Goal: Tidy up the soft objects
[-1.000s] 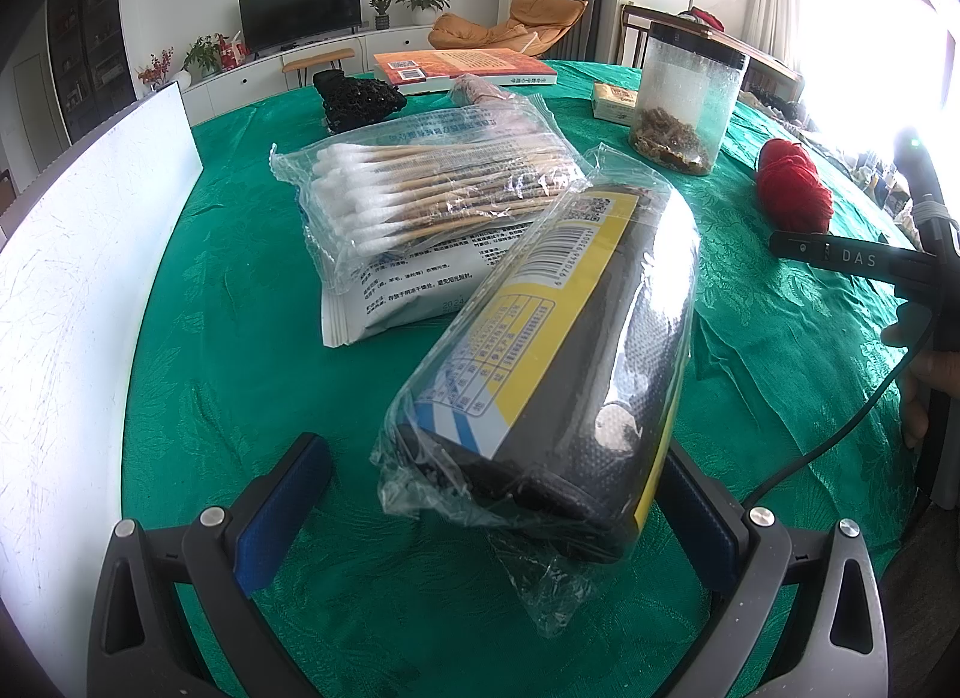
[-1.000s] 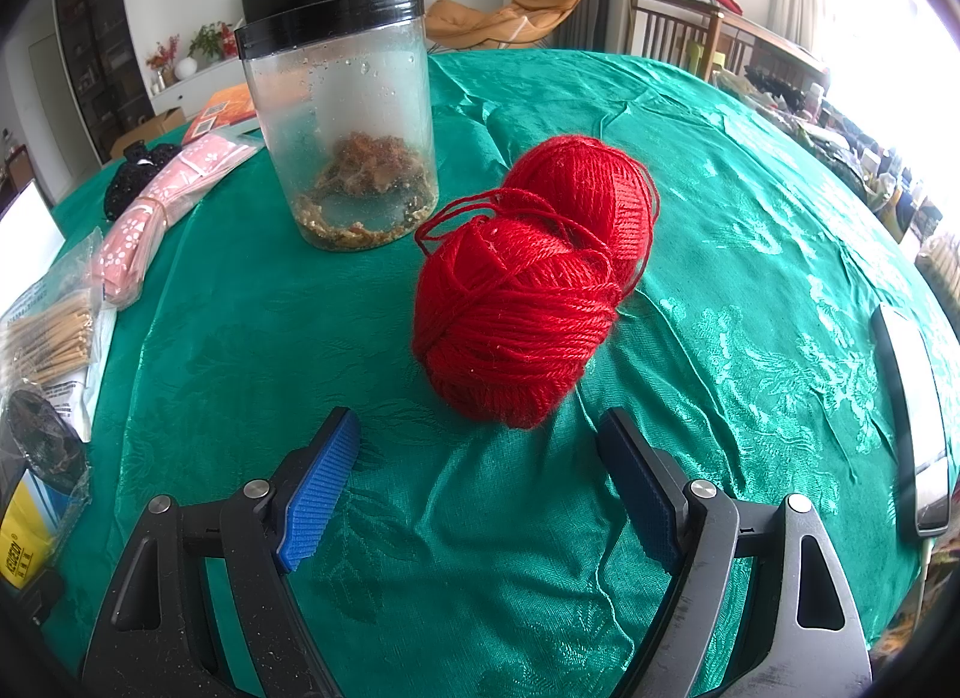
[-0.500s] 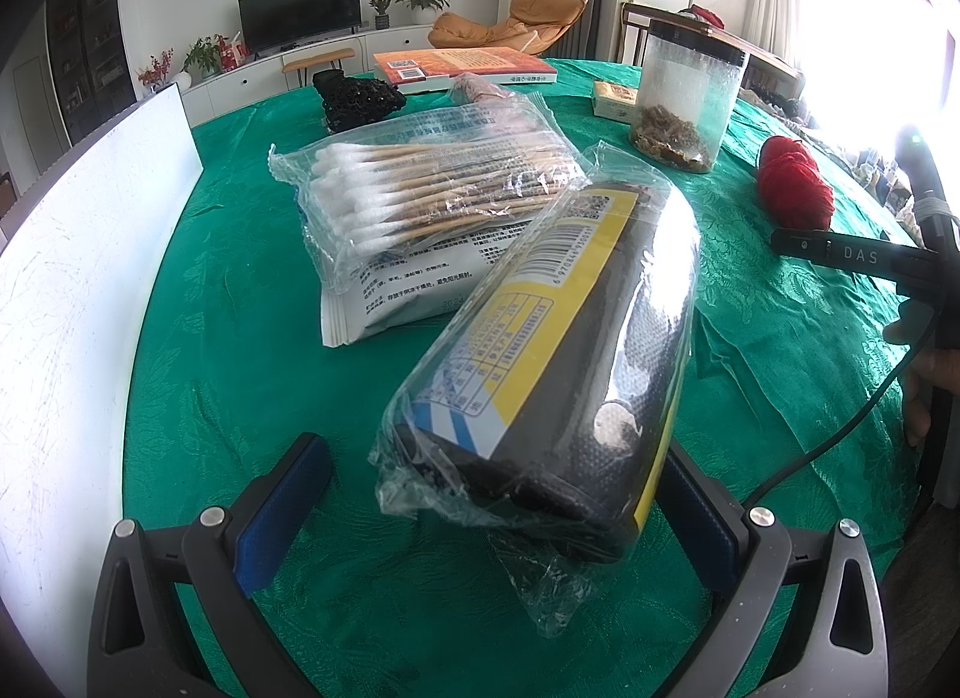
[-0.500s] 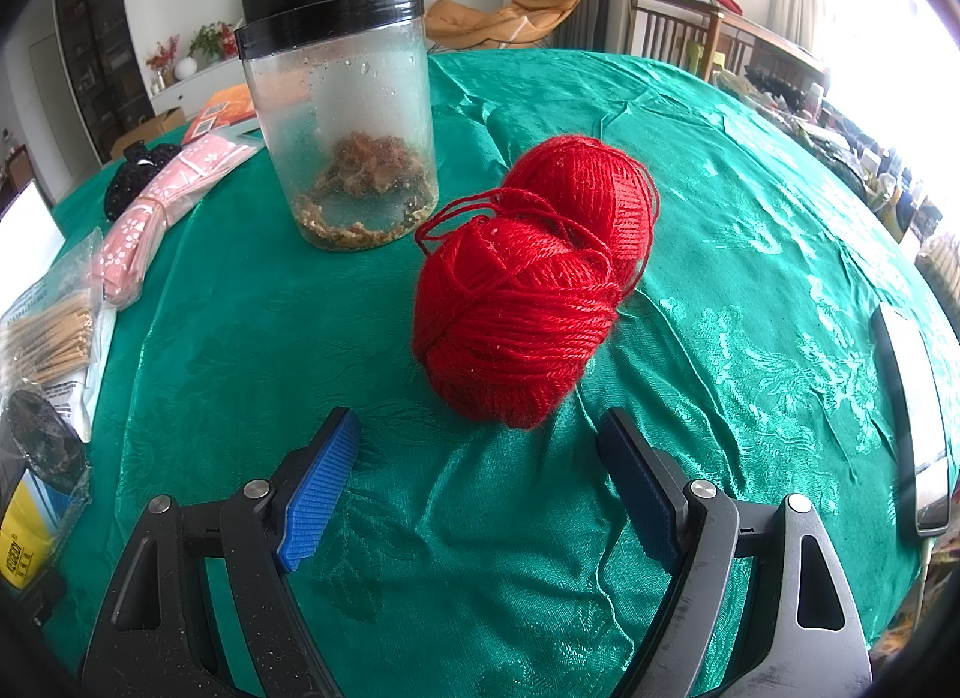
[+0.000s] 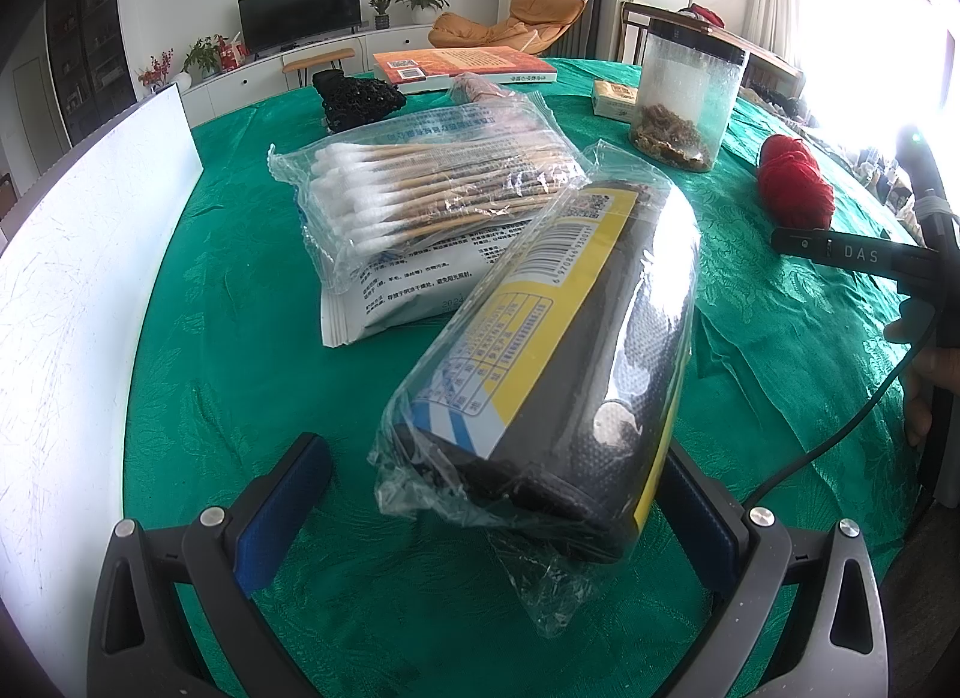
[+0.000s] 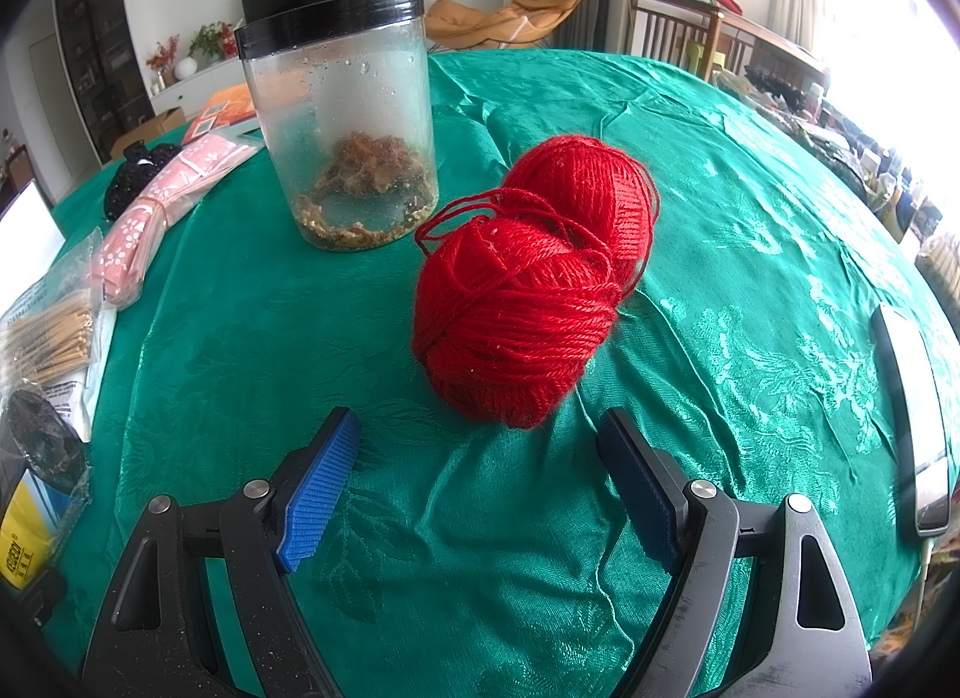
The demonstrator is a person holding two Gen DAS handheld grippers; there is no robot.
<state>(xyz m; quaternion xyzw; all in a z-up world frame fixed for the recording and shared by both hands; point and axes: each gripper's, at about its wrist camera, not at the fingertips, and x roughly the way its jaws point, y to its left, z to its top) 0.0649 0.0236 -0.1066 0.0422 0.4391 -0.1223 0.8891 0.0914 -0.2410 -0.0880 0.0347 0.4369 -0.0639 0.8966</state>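
1. Two tools are over a table (image 6: pixel 750 206) covered in green cloth; both have their blue-padded fingers spread wide and neither one grips anything.
2. The left tool (image 5: pixel 498 512) sits low at the near edge of the table, with the near end of a black roll in clear plastic wrap (image 5: pixel 558 350) lying between its fingers; whether the right pad touches the wrap cannot be told.
3. The far end of that roll rests on a bag of cotton swabs (image 5: pixel 432 188), which lies on a flat white packet (image 5: pixel 408 290).
4. The right tool (image 6: pixel 480 482) is just short of two balls of red yarn (image 6: pixel 528 284), which lie touching each other near the middle of the table, loose strands looped over them.
5. A clear jar with a black lid (image 6: pixel 345 122) stands upright just beyond the yarn on its left, brown crumbs in its bottom.
6. A pink flowered bundle (image 6: pixel 156 206) lies towards the left edge.
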